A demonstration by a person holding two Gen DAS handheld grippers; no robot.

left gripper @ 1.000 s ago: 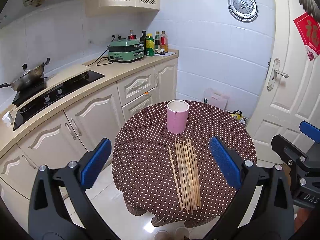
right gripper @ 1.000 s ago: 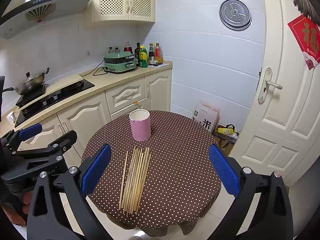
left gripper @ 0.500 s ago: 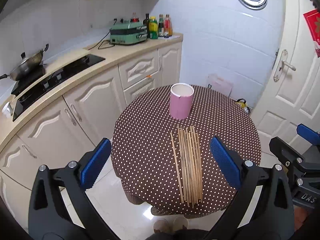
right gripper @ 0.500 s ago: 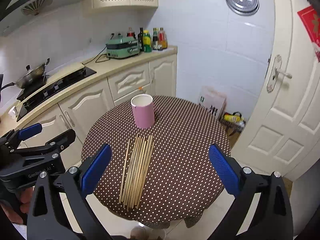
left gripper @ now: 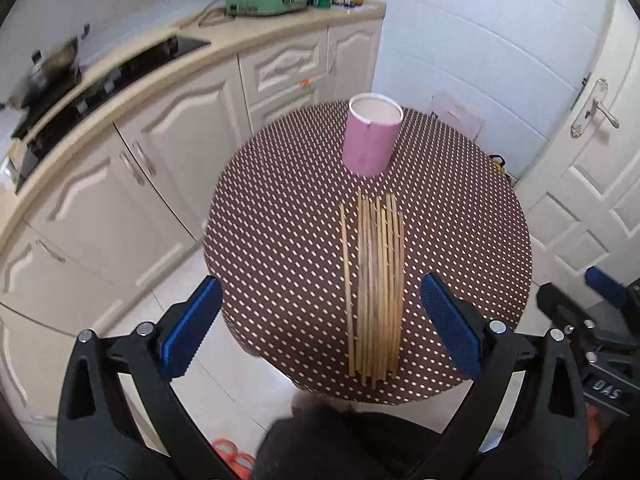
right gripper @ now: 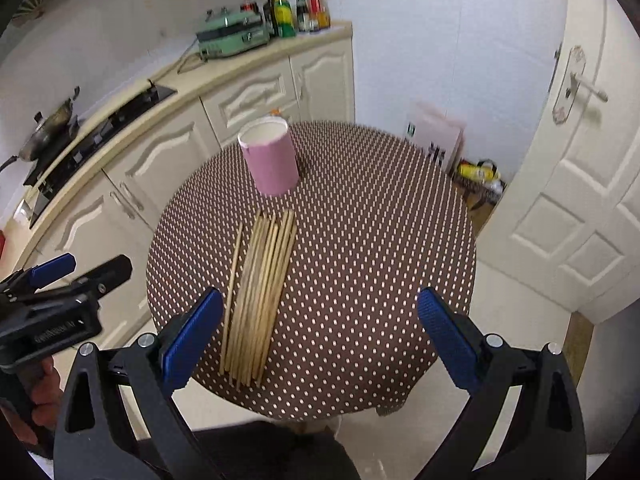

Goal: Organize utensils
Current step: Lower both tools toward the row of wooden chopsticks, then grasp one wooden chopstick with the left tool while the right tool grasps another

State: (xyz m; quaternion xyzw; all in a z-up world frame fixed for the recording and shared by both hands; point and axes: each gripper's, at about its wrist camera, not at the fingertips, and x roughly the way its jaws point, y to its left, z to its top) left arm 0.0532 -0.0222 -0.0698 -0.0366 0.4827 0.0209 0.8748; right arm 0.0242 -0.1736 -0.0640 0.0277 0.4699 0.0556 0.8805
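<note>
A dozen or so wooden chopsticks [left gripper: 376,288] lie flat in one loose parallel bundle on the round polka-dot counter [left gripper: 280,240], their near ends close to its front edge and their far ends pointing at the pink cylindrical holder [left gripper: 372,136]. One stick lies slightly apart on the left side of the bundle. The holder stands upright toward the back edge, empty as far as its white inside shows, just beyond the stick tips without touching them.

The left tool [left gripper: 320,328] hangs above the front edge, fingers spread wide, nothing between them; the bundle's near ends sit inside its span. The right tool [right gripper: 316,332] is likewise spread and empty, with the bundle toward its left finger [right gripper: 192,338]. Each tool shows at the margin of the other's view.

The step in hand looks like the first pick, none yet in the holder. To do it well, I would come down across the sticks, not along them, and close on only a few near one end, since the pile is wide and thin sticks will roll or fan out under a squeeze. Lift level, then tip them upright over the holder's mouth before letting go. The other tool could steady the light holder, which may topple if struck.
</note>
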